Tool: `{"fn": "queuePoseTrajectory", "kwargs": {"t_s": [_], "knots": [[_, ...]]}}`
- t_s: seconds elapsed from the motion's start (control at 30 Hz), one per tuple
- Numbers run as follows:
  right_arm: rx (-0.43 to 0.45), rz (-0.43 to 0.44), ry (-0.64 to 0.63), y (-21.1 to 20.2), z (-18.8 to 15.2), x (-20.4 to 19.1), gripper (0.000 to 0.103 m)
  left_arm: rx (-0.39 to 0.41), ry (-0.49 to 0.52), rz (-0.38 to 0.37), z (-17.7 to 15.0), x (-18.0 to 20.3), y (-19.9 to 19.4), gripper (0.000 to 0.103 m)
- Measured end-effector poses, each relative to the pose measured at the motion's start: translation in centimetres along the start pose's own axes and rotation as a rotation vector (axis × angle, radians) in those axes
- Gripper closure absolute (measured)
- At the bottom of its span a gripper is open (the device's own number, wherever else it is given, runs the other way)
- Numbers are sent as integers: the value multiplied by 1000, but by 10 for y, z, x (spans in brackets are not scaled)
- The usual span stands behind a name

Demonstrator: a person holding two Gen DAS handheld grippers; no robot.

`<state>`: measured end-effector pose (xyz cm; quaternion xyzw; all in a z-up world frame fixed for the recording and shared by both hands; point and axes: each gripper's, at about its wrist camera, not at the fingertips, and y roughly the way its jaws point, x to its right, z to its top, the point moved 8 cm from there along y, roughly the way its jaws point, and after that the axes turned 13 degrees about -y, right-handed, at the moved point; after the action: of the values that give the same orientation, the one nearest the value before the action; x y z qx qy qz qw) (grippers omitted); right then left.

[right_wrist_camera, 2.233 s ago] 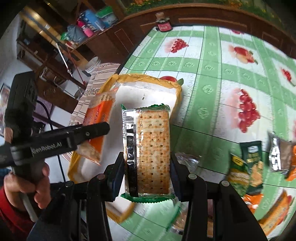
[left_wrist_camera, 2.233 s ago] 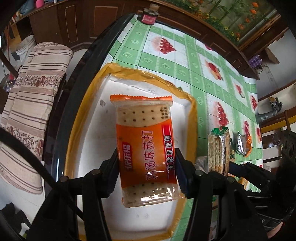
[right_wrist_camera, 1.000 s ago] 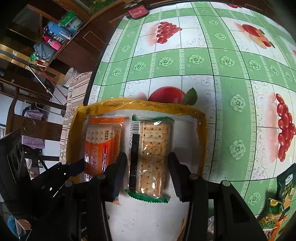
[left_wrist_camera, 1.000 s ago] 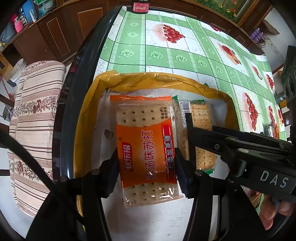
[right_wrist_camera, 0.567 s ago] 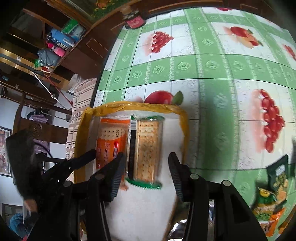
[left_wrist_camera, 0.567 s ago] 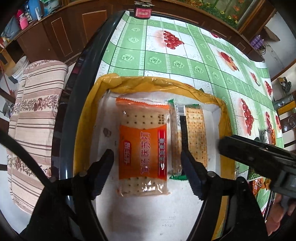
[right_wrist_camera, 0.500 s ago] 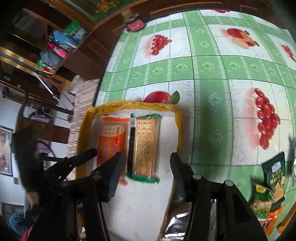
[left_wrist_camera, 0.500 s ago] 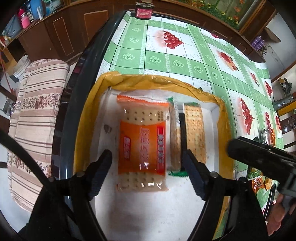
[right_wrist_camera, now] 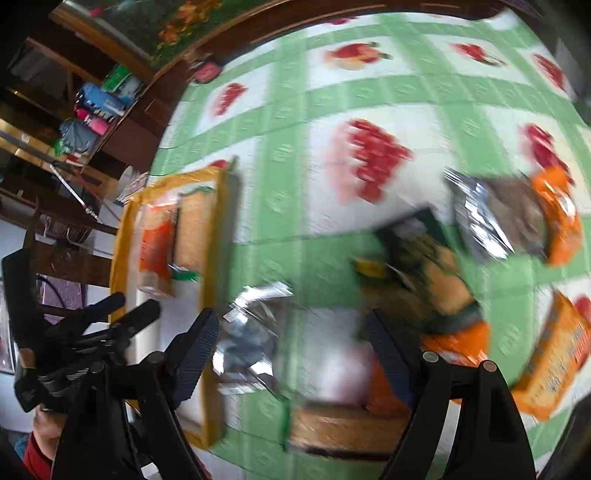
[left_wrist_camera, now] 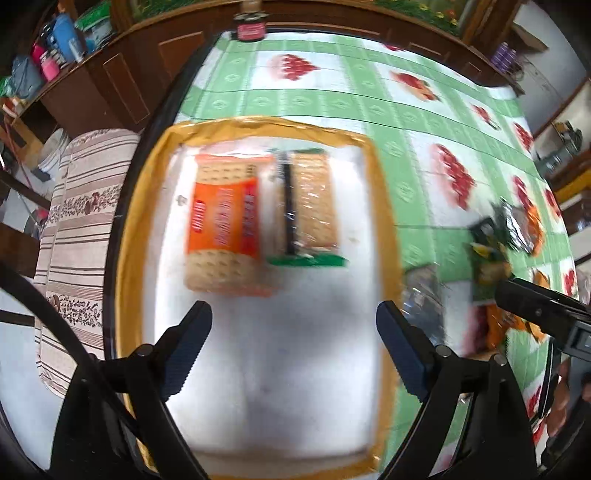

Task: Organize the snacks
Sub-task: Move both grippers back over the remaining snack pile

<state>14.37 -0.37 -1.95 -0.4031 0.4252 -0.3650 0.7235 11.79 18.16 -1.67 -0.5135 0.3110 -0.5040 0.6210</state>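
An orange cracker pack [left_wrist_camera: 223, 221] and a green-trimmed cracker pack [left_wrist_camera: 312, 210] lie side by side at the far end of a white tray with a yellow rim [left_wrist_camera: 384, 206]. My left gripper [left_wrist_camera: 293, 339] is open and empty above the tray's near half. My right gripper [right_wrist_camera: 291, 343] is open and empty over the table, above a blurred pile of loose snack packs [right_wrist_camera: 424, 266]. The tray with both packs also shows in the right wrist view [right_wrist_camera: 122, 236] at the left.
A green checked tablecloth with fruit prints [left_wrist_camera: 369, 96] covers the table. Loose snacks [left_wrist_camera: 506, 236] lie to the right of the tray. A striped cushioned chair [left_wrist_camera: 81, 206] stands off the table's left edge. A small red jar [left_wrist_camera: 250, 29] stands at the far edge.
Both grippers let go of their cracker packs in the tray, opened and pulled back. The right gripper has swung right, over the loose snack pile.
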Motion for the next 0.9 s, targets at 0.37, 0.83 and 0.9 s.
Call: {"fn": "queuePoseTrajectory", "kwargs": {"t_s": [0.37,0.83,0.9], "knots": [[14,-66,68,-39,-52,63,19,-14,52,-35,-39,49,-13,8],[13,-104,144,-72,-105,134,8,-65,159,-58,-97,91,-6,6],[17,-110,166,-76,-108,144,8,-65,199,-55,-101,100,-5,6]]}}
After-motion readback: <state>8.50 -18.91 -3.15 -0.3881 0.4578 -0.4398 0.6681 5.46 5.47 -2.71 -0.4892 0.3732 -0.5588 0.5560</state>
